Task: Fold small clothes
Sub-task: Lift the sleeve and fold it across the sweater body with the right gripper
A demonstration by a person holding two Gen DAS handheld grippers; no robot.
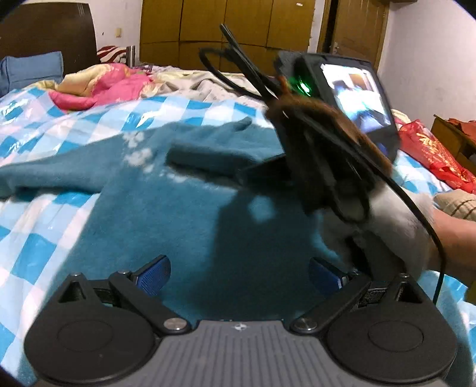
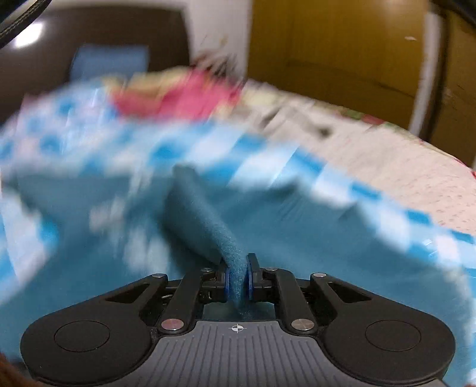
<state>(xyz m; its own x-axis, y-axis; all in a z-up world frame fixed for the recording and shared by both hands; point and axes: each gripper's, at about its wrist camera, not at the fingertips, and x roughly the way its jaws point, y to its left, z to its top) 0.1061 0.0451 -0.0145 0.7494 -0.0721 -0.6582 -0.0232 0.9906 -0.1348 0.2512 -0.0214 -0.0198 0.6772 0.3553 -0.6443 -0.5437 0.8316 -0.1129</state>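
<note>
Left gripper (image 1: 239, 275): your jaws stand spread and empty, poised over the near part of the teal garment (image 1: 166, 220).
Right gripper (image 2: 238, 281): your jaws are pinching a fold of the teal garment; the cloth rises as a ridge away from the pads. In the left wrist view this gripper reaches across the garment's far right side, in your gloved hand (image 1: 395, 220).
Teal garment: spread over the checked sheet (image 1: 44, 256) on the bed, one sleeve reaching out to the left.
Beyond the garment: pink quilt (image 1: 101, 86), then wooden wardrobe (image 1: 226, 26).
Progress: early, as judged; one fold is in hand, none is laid flat yet. The left sleeve and body remain to be folded.
</note>
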